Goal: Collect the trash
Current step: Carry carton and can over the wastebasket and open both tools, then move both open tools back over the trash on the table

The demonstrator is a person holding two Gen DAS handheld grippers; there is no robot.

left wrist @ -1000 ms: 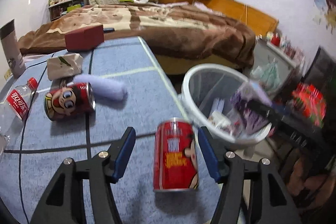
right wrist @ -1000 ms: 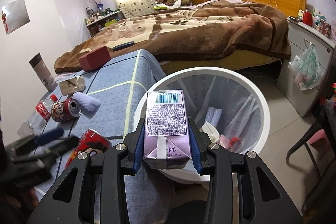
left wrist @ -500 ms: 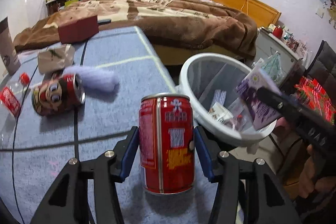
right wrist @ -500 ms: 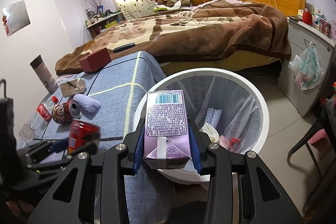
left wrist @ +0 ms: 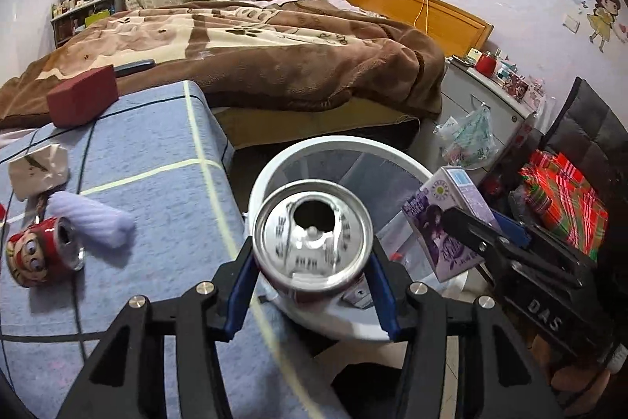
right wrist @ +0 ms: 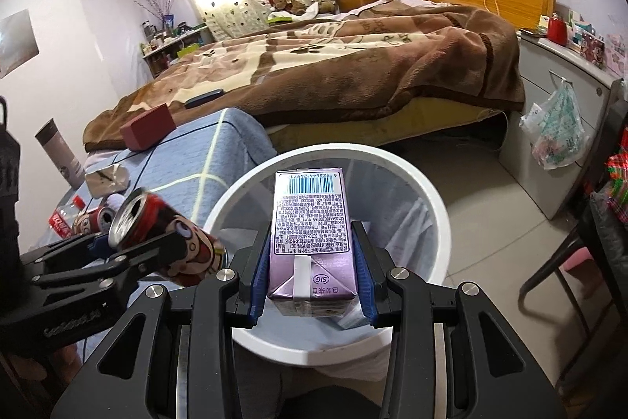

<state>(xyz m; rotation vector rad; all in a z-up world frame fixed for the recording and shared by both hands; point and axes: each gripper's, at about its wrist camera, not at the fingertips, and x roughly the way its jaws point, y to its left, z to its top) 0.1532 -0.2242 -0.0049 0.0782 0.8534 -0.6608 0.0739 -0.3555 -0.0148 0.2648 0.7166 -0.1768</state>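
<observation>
A: Trash bin first: where does it sit relative to the two tools?

B: The white round bin stands on the floor just ahead of and below both grippers, beside the edge of the blue-covered table. The right gripper hangs over its near rim, and the left gripper is at the rim's table side.

A: What does the left one carry?

B: A red drink can, clamped between the blue pads. Its opened silver top faces the left camera (the can is tilted, not upright). From the right wrist view the same can leans toward the bin's left edge.

A: And the right one?

B: Its jaws are closed on a purple drink carton, pads pressing both narrow sides, barcode end pointing away from the tool, over the bin's opening.

A: What lies behind the left tool, on the table?

B: To its left, a second red can lies on its side, touching a pale lilac roll. Farther out lie a crumpled paper bag and a dark red box. A plastic bottle shows at the table's far left in the right wrist view.
</observation>
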